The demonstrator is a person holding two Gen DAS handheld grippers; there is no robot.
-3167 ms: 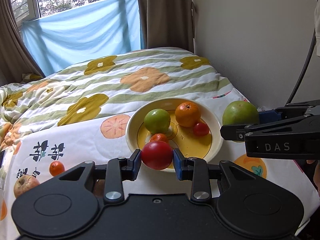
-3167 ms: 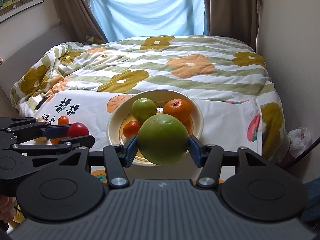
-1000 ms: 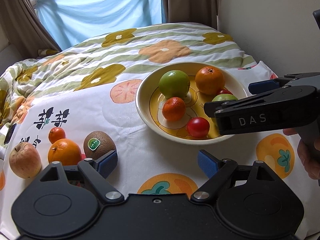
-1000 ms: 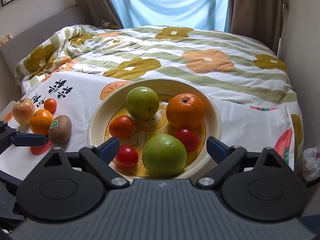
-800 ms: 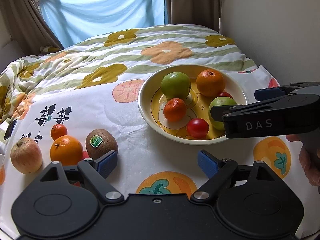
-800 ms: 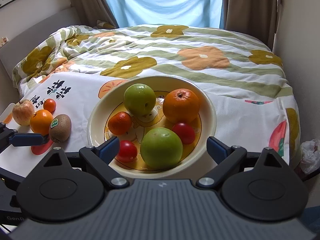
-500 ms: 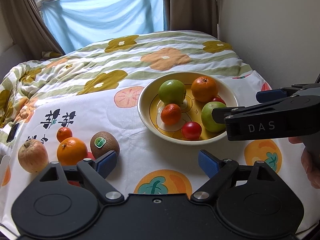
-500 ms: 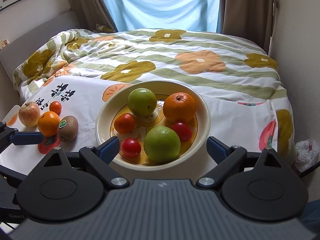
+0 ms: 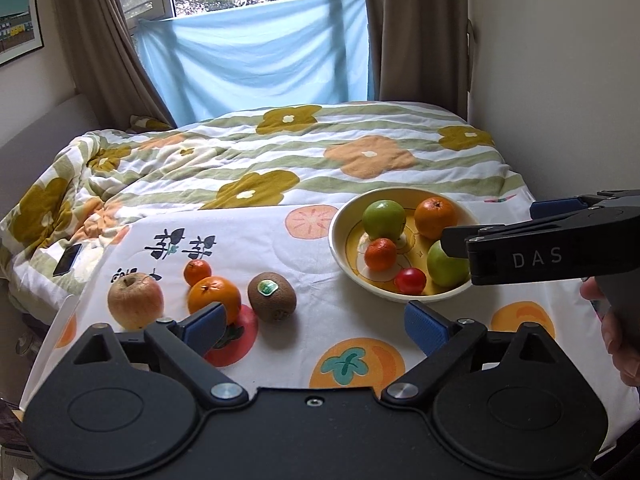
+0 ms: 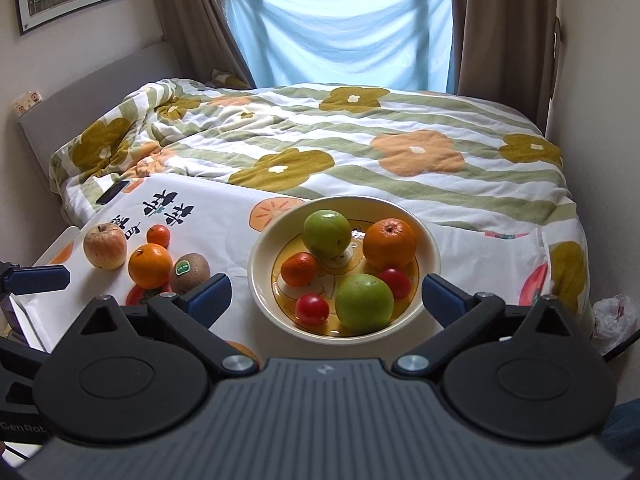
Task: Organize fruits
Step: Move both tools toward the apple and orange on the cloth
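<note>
Left gripper (image 9: pixel 316 322) and right gripper (image 10: pixel 326 292): both are gaping wide, carrying nothing. Bowl (image 10: pixel 262 260) is holding six fruits on the cloth (image 9: pixel 256 236). Apple (image 9: pixel 135 300), orange (image 9: pixel 214 294), tangerine (image 9: pixel 197 272) and kiwi (image 9: pixel 272 297) are lying left of it.

White letters "DAS" stand on the side of the black right hand-held gripper (image 9: pixel 532 220). "GenRob", cut off by the frame edge, shows on the black left hand-held gripper (image 10: pixel 24 426).
</note>
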